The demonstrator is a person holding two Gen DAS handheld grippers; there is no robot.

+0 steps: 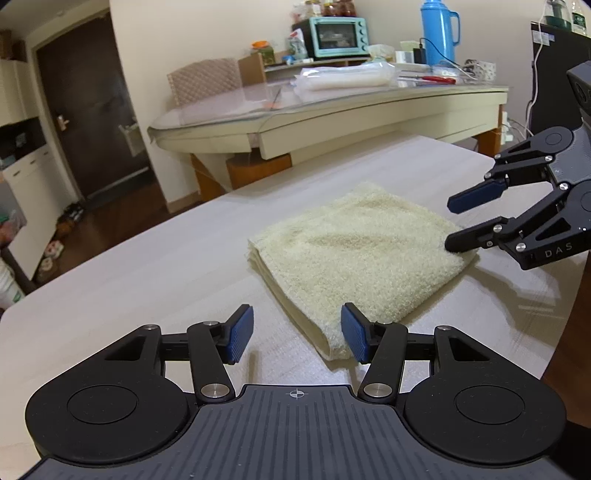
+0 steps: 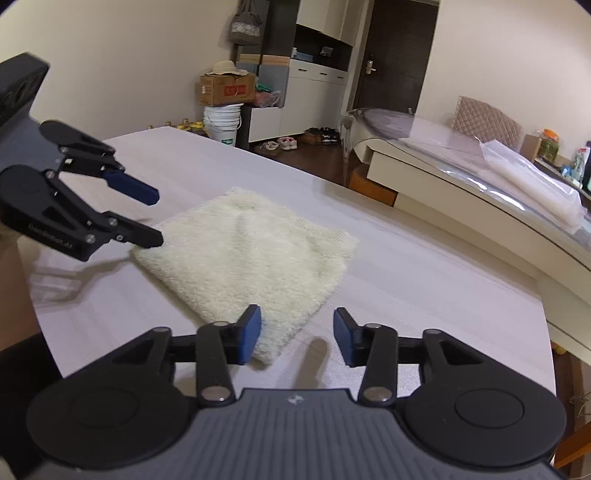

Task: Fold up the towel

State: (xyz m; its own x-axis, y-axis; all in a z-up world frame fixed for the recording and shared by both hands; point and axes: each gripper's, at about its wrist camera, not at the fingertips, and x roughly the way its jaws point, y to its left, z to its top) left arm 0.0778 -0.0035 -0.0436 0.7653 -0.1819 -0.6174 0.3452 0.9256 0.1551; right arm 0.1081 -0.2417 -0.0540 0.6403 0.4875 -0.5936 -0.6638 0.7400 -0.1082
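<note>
A cream towel [image 1: 354,254], folded into a thick square, lies flat on the pale table [image 1: 147,280]. In the left wrist view my left gripper [image 1: 297,334] is open at the towel's near corner, which lies just inside its right pad [image 1: 354,336] with nothing pinched. My right gripper [image 1: 450,225] reaches in from the right, open, its lower finger at the towel's right corner. In the right wrist view the right gripper [image 2: 295,334] is open, and a corner of the towel [image 2: 255,254] lies beside its left pad [image 2: 251,334]. There the left gripper [image 2: 156,218] is open at the towel's left corner.
Behind the pale table stands a glass-topped table [image 1: 332,110] with a plastic bag [image 1: 343,77], a teal oven [image 1: 340,37] and a blue flask [image 1: 437,31]. A padded chair [image 1: 205,83] sits beside it. White buckets [image 2: 223,123], a cardboard box [image 2: 227,88] and shoes [image 2: 284,142] are on the floor.
</note>
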